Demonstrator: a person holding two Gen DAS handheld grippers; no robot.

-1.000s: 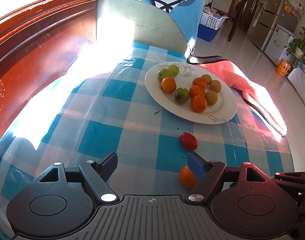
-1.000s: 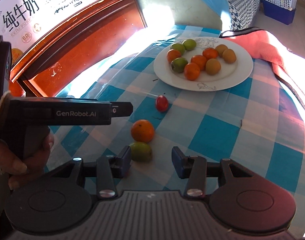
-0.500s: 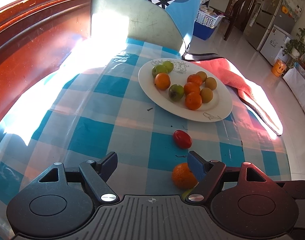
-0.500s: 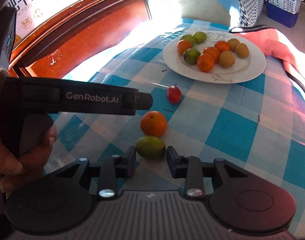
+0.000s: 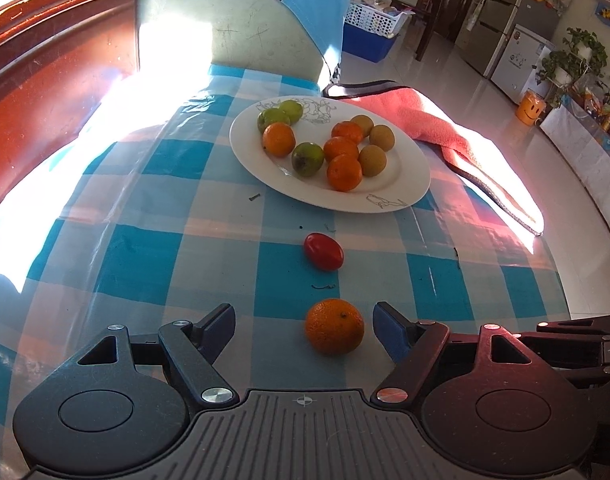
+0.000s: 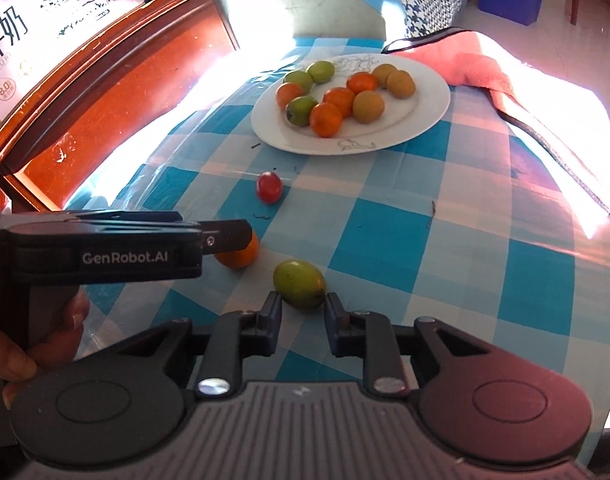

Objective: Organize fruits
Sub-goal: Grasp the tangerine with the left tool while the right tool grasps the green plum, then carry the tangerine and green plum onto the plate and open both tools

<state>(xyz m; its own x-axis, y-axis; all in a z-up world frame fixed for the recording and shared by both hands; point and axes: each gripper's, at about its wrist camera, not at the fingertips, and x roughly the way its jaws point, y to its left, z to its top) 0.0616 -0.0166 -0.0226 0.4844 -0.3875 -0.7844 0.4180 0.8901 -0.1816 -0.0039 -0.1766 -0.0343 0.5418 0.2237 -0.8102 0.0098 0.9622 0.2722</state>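
A white plate (image 5: 409, 184) (image 6: 433, 100) holds several oranges, green fruits and brown fruits. On the blue checked cloth in front of it lie a red tomato (image 5: 323, 252) (image 6: 269, 187), an orange (image 5: 334, 326) (image 6: 241, 256) and a green fruit (image 6: 299, 282). My left gripper (image 5: 302, 312) stands wide around the orange. Its jaws are closing slightly, and the pads are clear of the orange on both sides. My right gripper (image 6: 304, 300) is shut on the green fruit, which rests on the cloth.
A pink towel (image 5: 433, 120) (image 6: 477, 64) lies at the table's right edge beside the plate. A red-brown wooden board (image 5: 45, 60) (image 6: 105, 92) runs along the left. A person's hand (image 6: 45, 340) holds the left gripper's handle. Bare cloth stretches to the right.
The right gripper's fingers closed in from wide apart onto the green fruit. The left gripper shifted so the orange, earlier beside its right finger, now lies between its fingers.
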